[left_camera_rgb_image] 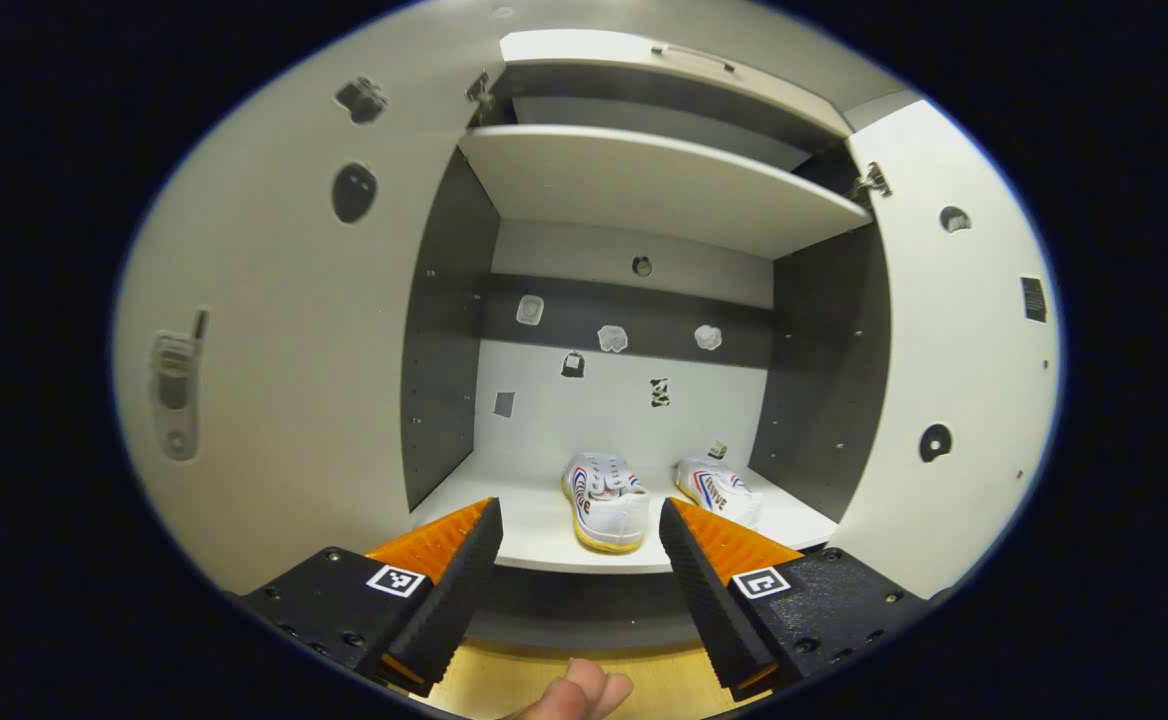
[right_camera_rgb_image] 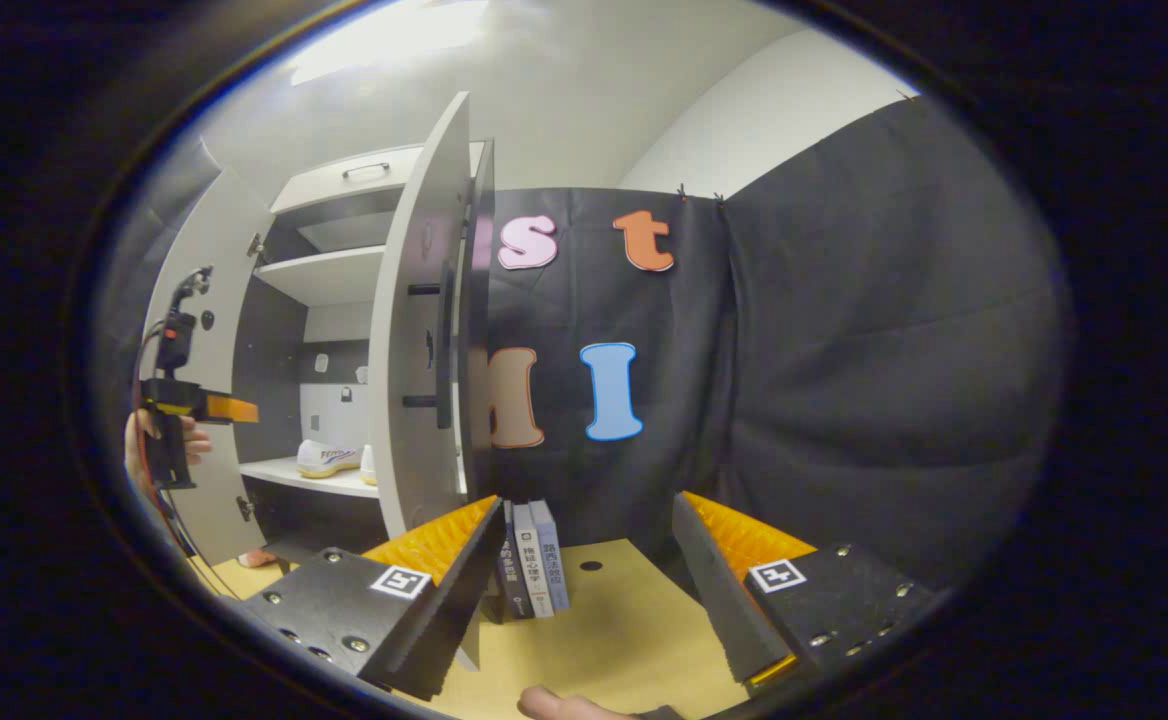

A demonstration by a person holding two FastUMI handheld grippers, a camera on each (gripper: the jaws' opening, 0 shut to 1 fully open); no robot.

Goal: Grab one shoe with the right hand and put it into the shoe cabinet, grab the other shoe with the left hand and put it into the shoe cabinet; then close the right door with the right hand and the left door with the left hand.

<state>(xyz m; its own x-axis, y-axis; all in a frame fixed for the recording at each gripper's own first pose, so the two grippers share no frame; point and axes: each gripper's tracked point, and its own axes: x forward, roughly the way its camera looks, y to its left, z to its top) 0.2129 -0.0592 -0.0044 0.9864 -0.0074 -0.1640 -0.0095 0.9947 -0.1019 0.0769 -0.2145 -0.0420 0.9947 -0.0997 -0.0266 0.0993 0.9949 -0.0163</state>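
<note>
Two white shoes stand on the bottom shelf [left_camera_rgb_image: 544,535] of the open shoe cabinet: one [left_camera_rgb_image: 605,498] in the middle, the other [left_camera_rgb_image: 718,489] to its right. My left gripper [left_camera_rgb_image: 578,532] is open just in front of the shelf, holding nothing. The left door [left_camera_rgb_image: 284,380] and right door [left_camera_rgb_image: 954,380] both stand wide open. In the right gripper view, my right gripper [right_camera_rgb_image: 589,535] is open and empty, beside the outer face of the right door [right_camera_rgb_image: 414,340]. The left gripper [right_camera_rgb_image: 199,405] and a shoe [right_camera_rgb_image: 326,458] also appear there, farther off.
An upper shelf [left_camera_rgb_image: 644,180] spans the cabinet above. Small stickers dot the back wall and doors. Several books [right_camera_rgb_image: 532,560] stand on the wooden floor [right_camera_rgb_image: 624,620] against the black cloth wall, right of the door. A hand [right_camera_rgb_image: 159,440] holds the left gripper.
</note>
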